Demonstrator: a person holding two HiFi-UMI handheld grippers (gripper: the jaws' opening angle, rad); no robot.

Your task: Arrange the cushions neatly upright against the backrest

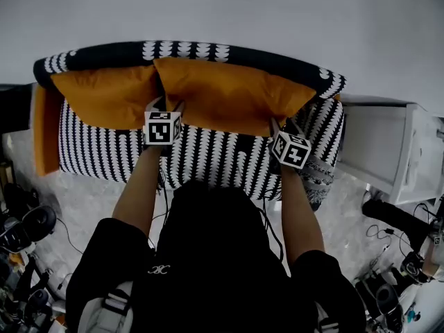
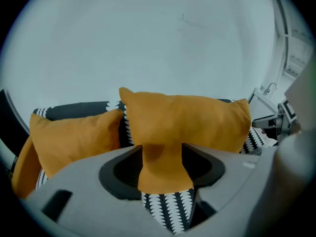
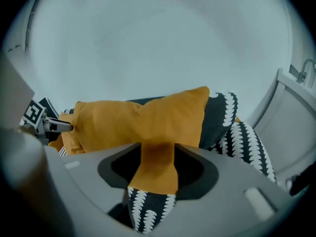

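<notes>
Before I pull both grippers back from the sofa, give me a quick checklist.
1. Left gripper jaws apart, not pinching the middle cushion: ok.
2. Right gripper jaws apart too: ok.
3. Middle cushion upright against backrest: ok.
4. Left cushion leaning on backrest: ok.
5. End cushion along the sofa's side, not at the backrest: not ok.

Plain orange cushions (image 1: 232, 92), black sofa (image 1: 215, 155) with white scalloped stripes, white wall (image 1: 243, 12), grey floor (image 1: 90, 200)
</notes>
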